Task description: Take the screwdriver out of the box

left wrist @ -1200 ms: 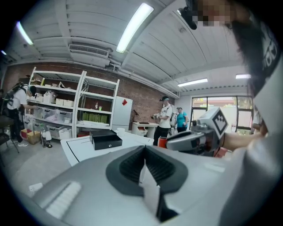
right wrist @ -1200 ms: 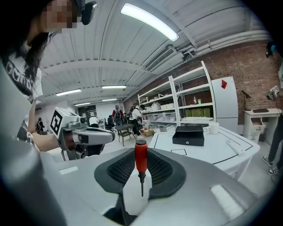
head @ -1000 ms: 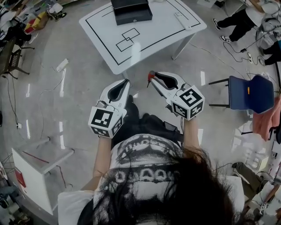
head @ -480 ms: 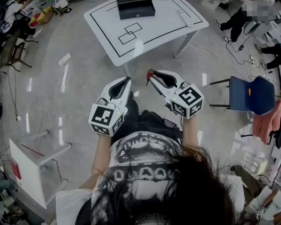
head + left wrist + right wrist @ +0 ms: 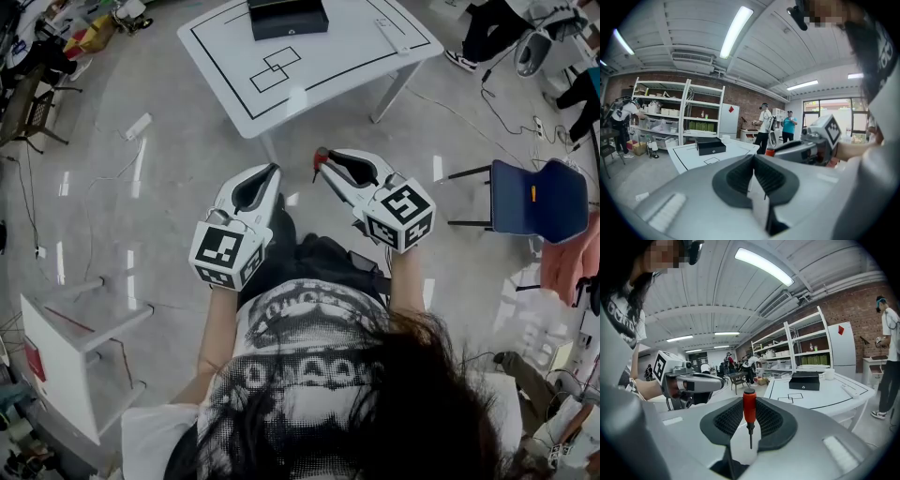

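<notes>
A small screwdriver with a red handle and a thin dark shaft stands upright between the pads of my right gripper, which is shut on it; the head view shows its red handle at the tips of that right gripper. My left gripper is held beside it, its jaws closed together with nothing between them. The black box rests shut on the far side of the white table, well ahead of both grippers. It also shows as the black box in the right gripper view and the black box in the left one.
A blue chair stands to the right, a white low table to the left. Cables and a power strip lie on the floor. People stand near the shelves and beyond the table.
The table and box have slid a little up and away in the head view as the person stepped back. Both grippers keep their pose, and the screwdriver stays in the right one.
</notes>
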A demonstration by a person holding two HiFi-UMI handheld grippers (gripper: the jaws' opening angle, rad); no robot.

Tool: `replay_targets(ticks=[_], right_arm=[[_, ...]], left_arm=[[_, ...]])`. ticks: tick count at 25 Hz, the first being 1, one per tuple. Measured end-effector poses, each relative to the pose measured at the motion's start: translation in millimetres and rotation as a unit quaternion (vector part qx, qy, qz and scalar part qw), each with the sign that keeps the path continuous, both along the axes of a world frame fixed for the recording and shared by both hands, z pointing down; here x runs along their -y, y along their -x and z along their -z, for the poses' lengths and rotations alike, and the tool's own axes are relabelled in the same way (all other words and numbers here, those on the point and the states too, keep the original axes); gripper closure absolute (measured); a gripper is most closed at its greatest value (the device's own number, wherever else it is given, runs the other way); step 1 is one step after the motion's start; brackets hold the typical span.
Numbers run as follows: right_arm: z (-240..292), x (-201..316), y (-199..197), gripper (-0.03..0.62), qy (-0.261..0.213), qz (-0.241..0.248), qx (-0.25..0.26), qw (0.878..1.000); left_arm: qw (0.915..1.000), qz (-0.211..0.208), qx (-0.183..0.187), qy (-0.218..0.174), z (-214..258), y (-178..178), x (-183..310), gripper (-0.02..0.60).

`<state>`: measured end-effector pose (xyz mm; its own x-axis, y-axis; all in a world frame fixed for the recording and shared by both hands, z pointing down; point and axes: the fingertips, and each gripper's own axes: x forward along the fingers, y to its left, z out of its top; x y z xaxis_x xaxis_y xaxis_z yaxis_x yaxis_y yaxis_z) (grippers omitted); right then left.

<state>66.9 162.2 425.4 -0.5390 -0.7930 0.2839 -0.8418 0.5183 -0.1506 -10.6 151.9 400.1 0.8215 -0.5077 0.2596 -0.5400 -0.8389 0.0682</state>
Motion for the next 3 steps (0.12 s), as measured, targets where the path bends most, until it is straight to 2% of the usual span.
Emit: replay_targets(ticks=[3], right_arm=[[-1.6, 1.0, -1.1, 0.505, 0.001, 0.0, -0.001, 1.0]], left_arm=[[1.0, 0.001, 0.0, 0.0, -1.2, -0.7, 2.0, 0.581]])
